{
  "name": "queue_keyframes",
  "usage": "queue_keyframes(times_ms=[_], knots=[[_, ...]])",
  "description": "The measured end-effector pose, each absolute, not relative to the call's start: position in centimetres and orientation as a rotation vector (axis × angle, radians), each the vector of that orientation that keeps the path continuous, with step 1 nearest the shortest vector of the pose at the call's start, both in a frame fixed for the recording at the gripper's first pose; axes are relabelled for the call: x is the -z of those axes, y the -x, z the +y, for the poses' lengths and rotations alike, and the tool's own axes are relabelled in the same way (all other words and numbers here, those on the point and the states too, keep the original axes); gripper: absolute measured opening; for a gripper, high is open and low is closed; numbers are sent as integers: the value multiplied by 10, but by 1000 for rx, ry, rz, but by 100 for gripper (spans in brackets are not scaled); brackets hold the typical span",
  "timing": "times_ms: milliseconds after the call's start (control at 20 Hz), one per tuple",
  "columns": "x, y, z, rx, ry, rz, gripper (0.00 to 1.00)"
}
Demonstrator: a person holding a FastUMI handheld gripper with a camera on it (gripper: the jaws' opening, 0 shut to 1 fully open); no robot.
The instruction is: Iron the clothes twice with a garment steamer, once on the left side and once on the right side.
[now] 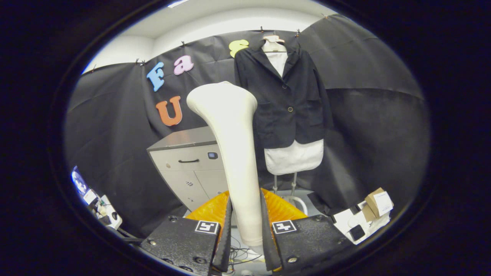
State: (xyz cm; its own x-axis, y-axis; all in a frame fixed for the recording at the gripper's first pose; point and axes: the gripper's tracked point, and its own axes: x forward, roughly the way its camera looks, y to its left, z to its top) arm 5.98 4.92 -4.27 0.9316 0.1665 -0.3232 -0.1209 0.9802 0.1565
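Observation:
A cream-white garment steamer (pixel 234 153) stands upright between my two fingers, its handle pressed from both sides and its wide head at the top. My gripper (pixel 246 226) is shut on that handle. Beyond the fingers, a dark blazer (pixel 285 99) hangs on a white mannequin torso (pixel 294 156) on a metal stand, slightly to the right of the steamer head. The blazer is buttoned and its front faces me. The steamer covers part of the blazer's left edge.
A grey cabinet (pixel 188 161) with a drawer handle stands left of the mannequin, behind the steamer. Small cardboard boxes (pixel 370 214) lie on the floor at the right. Cables and devices (pixel 101 209) sit low at the left. The mannequin's stand base (pixel 293 199) rests on the pale floor.

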Motion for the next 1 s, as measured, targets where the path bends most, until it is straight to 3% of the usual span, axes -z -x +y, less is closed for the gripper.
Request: queue_keyframes(times_ms=[300,1000], knots=[[52,-24,50,-153,-155,339,38],[55,-21,59,-167,-149,337,38]])
